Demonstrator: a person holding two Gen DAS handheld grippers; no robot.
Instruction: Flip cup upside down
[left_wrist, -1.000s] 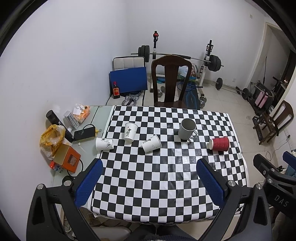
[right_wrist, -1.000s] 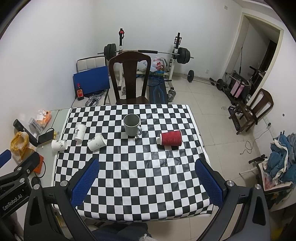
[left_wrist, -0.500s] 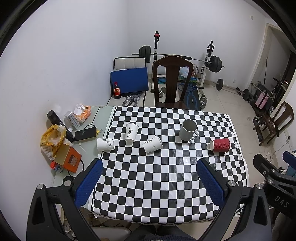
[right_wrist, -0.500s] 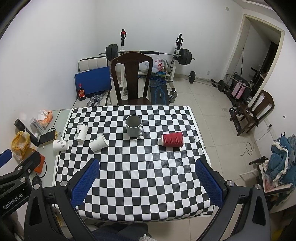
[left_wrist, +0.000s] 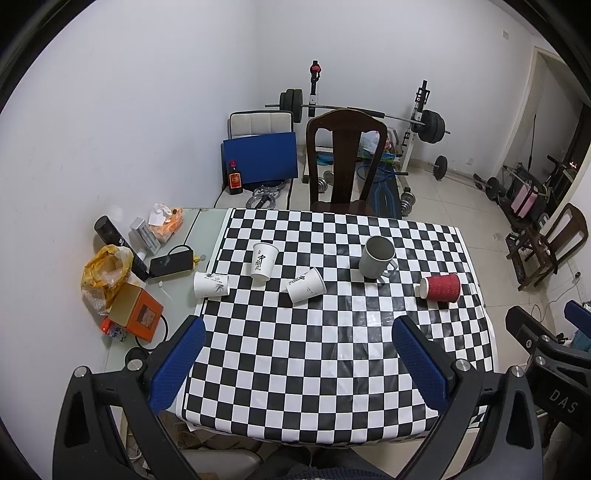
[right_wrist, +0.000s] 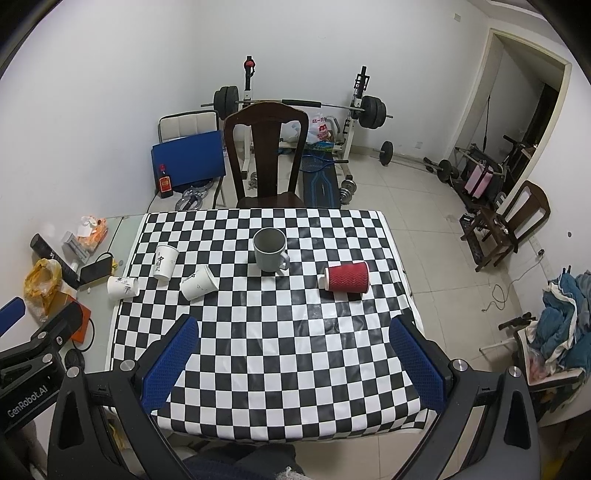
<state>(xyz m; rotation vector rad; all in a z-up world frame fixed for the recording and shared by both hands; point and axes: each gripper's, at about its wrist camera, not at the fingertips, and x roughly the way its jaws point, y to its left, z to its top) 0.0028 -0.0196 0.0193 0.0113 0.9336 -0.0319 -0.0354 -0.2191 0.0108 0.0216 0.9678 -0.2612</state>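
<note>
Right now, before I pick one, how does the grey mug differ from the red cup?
The grey mug stands upright with its mouth up; the red cup lies on its side, mouth toward the mug. The mug is smooth and has a handle; the red cup has a ribbed wall and no handle. The mug sits near the table's middle, the red cup nearer the right edge. Both rest on the checkered cloth, untouched by either gripper.

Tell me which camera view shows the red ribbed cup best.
The right wrist view. There the red ribbed cup lies on its side nearer the picture's middle, larger and less distorted. The left wrist view shows the same cup smaller, out toward the tablecloth's right edge.
</note>
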